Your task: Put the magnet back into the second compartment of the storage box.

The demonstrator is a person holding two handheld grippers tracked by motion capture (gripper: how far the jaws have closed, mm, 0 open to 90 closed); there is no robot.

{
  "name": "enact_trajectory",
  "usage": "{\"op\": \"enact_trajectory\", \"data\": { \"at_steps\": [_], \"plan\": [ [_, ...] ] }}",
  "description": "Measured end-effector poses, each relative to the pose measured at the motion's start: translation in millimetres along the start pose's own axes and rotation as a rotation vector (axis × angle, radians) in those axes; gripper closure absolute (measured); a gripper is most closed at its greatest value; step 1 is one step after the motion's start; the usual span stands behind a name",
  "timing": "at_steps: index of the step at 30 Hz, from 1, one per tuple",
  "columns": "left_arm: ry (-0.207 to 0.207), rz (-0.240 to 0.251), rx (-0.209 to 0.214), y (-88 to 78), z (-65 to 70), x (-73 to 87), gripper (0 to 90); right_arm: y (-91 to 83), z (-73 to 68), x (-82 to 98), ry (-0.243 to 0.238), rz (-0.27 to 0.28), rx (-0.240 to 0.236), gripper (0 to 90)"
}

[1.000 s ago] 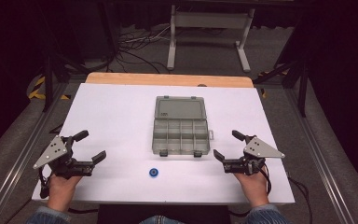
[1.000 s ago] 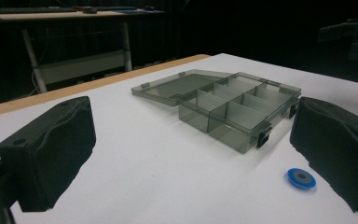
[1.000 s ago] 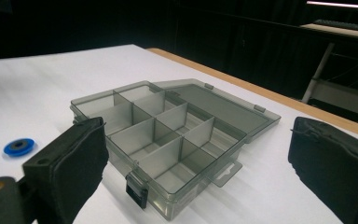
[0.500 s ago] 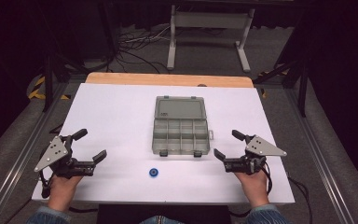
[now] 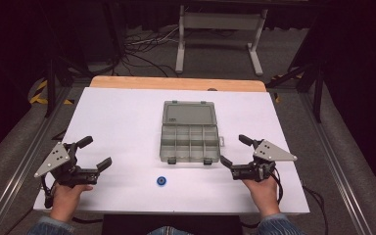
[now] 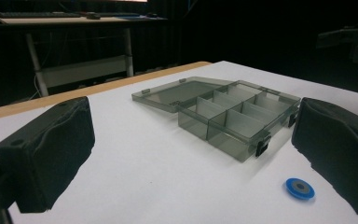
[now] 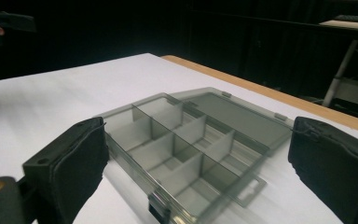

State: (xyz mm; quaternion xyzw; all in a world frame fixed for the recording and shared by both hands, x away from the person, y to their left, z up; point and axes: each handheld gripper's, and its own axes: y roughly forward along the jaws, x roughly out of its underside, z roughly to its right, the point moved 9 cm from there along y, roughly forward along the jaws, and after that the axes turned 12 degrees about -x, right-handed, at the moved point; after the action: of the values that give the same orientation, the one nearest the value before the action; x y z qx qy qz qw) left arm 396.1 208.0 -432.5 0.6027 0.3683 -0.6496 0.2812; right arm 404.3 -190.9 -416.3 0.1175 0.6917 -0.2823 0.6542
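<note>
A grey see-through compartment box (image 5: 189, 138) lies open in the middle of the white table (image 5: 122, 122), its lid flat toward the far side. Its several compartments look empty (image 7: 177, 149). A small blue disc (image 5: 161, 181) rests on the table just in front of the box; it also lies low right in the left gripper view (image 6: 300, 188). My left gripper (image 5: 94, 152) hovers open at the near left, apart from both. My right gripper (image 5: 235, 150) is open at the near right, close to the box's front right corner, holding nothing.
A wooden strip (image 5: 176, 83) edges the table's far side. Beyond it stand a white metal stand (image 5: 220, 29) and loose cables (image 5: 142, 49) on the floor. Metal rails (image 5: 333, 161) run along both sides of the table.
Both grippers have barely shifted; the left one has drifted slightly. Box and disc lie where they were.
</note>
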Motion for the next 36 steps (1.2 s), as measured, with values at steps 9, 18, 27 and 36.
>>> {"op": "enact_trajectory", "data": {
  "at_steps": [9,18,27,36],
  "plan": [
    [0.037,-0.008,-0.005,1.5,1.4,1.3,0.2,32.1,-27.8,-20.3,-0.027,0.000,-0.107,5.3],
    [0.036,-0.013,-0.003,2.0,0.9,2.6,0.1,57.7,-44.9,-31.8,-0.033,-0.007,-0.176,5.3],
    [0.035,-0.015,0.000,2.4,0.7,2.6,0.2,76.3,-59.2,-39.1,-0.045,-0.010,-0.240,5.1],
    [0.039,-0.013,0.001,1.0,0.5,2.4,0.2,87.7,-66.8,-40.8,-0.038,-0.023,-0.273,1.2]
  ]
}}
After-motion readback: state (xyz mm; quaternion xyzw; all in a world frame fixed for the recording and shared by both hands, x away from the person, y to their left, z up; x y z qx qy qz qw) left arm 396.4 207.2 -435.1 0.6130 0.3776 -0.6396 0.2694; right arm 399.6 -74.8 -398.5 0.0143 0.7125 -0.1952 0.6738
